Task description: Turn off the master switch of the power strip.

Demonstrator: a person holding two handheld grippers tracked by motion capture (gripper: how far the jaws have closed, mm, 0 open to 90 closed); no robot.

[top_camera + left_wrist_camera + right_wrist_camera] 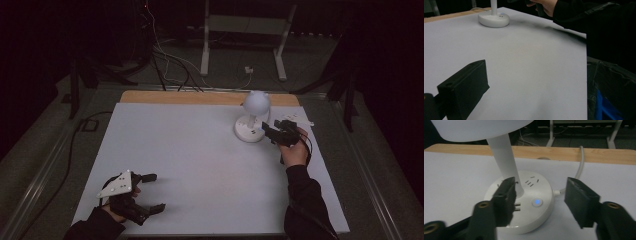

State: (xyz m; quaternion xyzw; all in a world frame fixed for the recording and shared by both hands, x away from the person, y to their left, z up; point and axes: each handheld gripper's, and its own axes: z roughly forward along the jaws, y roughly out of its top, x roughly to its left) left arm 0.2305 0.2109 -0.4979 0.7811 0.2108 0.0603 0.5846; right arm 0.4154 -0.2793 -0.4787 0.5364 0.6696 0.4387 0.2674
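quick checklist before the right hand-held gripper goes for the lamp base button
1. Right hand-held gripper lined up on the lamp base: ok, the base sits between and just past its jaws.
2. Jaws free of any object: ok, nothing is clamped; they stand part open.
3. Button in sight: ok, it glows blue on top of the base, between the jaws.
4. Lamp stem clear of the jaws: cannot tell, one jaw looks very close to its foot.
5. Lamp cord out of the way: ok, it trails off behind the base.
6. Left hand-held gripper clear: ok, open near the front edge of the table, far from the lamp.
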